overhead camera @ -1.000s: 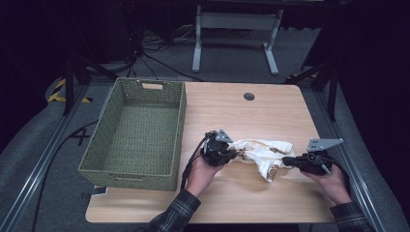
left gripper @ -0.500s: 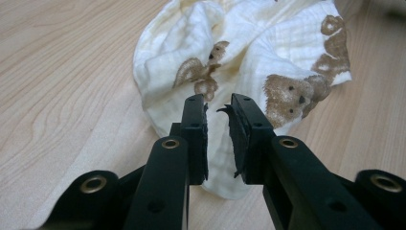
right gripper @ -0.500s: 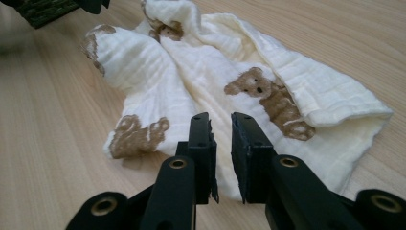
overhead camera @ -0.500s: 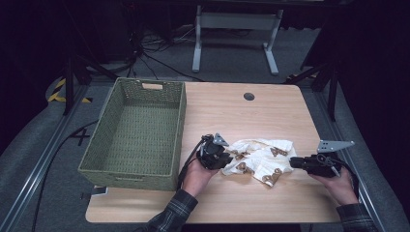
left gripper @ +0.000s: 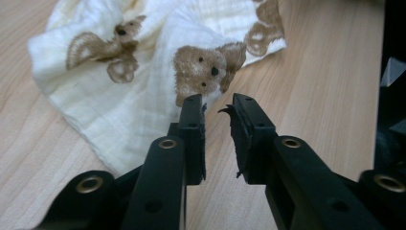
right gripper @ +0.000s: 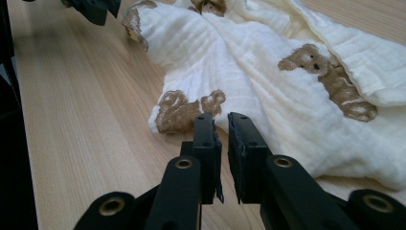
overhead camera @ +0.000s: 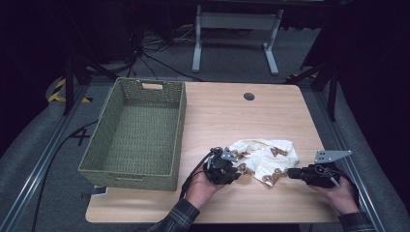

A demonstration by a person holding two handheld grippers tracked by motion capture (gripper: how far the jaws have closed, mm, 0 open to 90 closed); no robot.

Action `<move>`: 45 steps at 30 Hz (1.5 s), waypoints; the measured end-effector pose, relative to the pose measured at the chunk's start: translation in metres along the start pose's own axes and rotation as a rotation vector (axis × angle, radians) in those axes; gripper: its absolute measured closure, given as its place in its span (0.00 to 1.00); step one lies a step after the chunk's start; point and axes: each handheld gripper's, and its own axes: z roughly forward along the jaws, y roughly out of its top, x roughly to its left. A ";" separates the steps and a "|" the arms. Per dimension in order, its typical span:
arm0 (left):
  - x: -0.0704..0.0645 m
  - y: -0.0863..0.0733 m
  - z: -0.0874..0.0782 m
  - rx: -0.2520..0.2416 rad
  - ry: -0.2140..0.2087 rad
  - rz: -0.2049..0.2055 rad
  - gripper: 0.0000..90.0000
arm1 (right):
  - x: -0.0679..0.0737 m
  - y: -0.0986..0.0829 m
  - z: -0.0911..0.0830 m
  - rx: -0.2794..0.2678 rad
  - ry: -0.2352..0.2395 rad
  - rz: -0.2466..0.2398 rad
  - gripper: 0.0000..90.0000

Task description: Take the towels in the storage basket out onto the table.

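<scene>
Here, a crumpled cream muslin cloth printed with brown teddy bears (overhead camera: 263, 157) is seen lying near the front right corner of the pale wood-grain table (overhead camera: 232, 116). The left gripper (left gripper: 218, 117) is held slightly parted at its edge; the right gripper (right gripper: 220, 125) is narrowly parted, nothing pinched. A rectangular green woven basket (overhead camera: 135, 133) is set along the left edge, above grey carpet.

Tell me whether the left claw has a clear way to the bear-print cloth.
Probably yes: the left claw sits open right at the edge of the bear-print cloth, with bare table beside it and nothing between.
</scene>
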 end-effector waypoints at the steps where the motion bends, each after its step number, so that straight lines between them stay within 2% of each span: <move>1: 0.006 0.001 0.005 -0.004 0.013 -0.014 0.88 | 0.000 0.000 0.001 0.001 0.001 0.000 0.91; 2: 0.006 0.001 0.005 -0.004 0.013 -0.014 0.89 | 0.000 0.000 0.001 0.001 0.001 0.000 0.91; 3: 0.015 0.004 0.009 0.007 0.037 -0.023 0.90 | -0.001 0.000 0.002 0.004 0.000 -0.002 0.91; 4: 0.020 0.006 0.012 0.007 0.046 -0.020 0.90 | -0.001 0.000 0.002 0.005 0.000 0.000 0.91; 5: 0.020 0.006 0.012 0.007 0.046 -0.020 0.91 | -0.001 0.000 0.002 0.005 0.000 0.000 0.91; 6: 0.025 0.008 0.014 0.007 0.049 -0.033 0.91 | -0.001 0.000 0.002 0.008 0.003 -0.001 0.91; 9: 0.033 0.010 0.020 0.003 0.100 -0.046 0.91 | -0.002 0.000 0.004 0.010 0.003 -0.003 0.91; 11: 0.037 0.009 0.022 0.009 0.083 -0.061 0.92 | -0.002 0.000 0.005 0.016 0.004 -0.003 0.91; 12: 0.036 0.008 0.020 0.005 0.084 -0.071 0.92 | -0.002 0.000 0.005 0.015 0.004 -0.004 0.91; 15: 0.028 0.009 0.011 -0.046 0.049 -0.058 0.90 | -0.001 0.000 0.004 0.009 0.003 -0.002 0.91; 19: 0.018 0.004 0.006 -0.009 0.052 -0.011 0.87 | -0.002 -0.001 0.003 0.008 0.002 -0.001 0.91; 21: 0.018 0.000 0.010 0.030 0.066 -0.008 0.84 | -0.001 -0.001 0.003 0.008 0.003 -0.002 0.91; 24: 0.021 -0.003 0.017 0.044 0.094 -0.010 0.79 | -0.001 -0.001 0.003 0.007 0.005 -0.002 0.91; 26: 0.021 -0.003 0.019 0.078 0.108 -0.005 0.79 | -0.001 -0.001 0.003 0.006 0.005 -0.002 0.91; 27: 0.021 -0.004 0.021 0.076 0.118 0.007 0.81 | -0.001 -0.001 0.003 0.006 0.004 -0.003 0.91; 29: 0.021 -0.002 0.020 0.096 0.131 0.020 0.89 | -0.001 0.000 0.003 0.009 0.004 -0.004 0.91; 31: 0.019 -0.002 0.019 0.108 0.123 0.015 0.96 | 0.000 0.000 0.003 0.007 0.004 -0.004 0.91; 34: 0.015 -0.003 0.013 0.075 0.067 -0.006 0.96 | 0.000 0.000 0.003 0.008 0.004 -0.009 0.91; 35: 0.015 -0.003 0.013 0.075 0.067 -0.006 0.96 | 0.001 0.000 0.003 0.007 0.005 -0.007 0.91; 38: 0.007 -0.006 0.004 0.061 0.023 -0.021 0.96 | 0.001 -0.001 0.002 0.008 0.003 -0.004 0.91; 39: 0.004 -0.008 0.000 0.058 0.019 -0.015 0.96 | 0.002 -0.001 0.002 0.008 0.003 -0.002 0.91; 41: -0.003 -0.012 -0.004 0.058 0.005 -0.029 0.96 | 0.002 -0.001 0.001 0.005 0.000 -0.004 0.91; 45: -0.011 -0.022 -0.013 0.084 -0.013 -0.028 0.96 | 0.006 -0.005 0.000 0.006 0.001 -0.001 0.91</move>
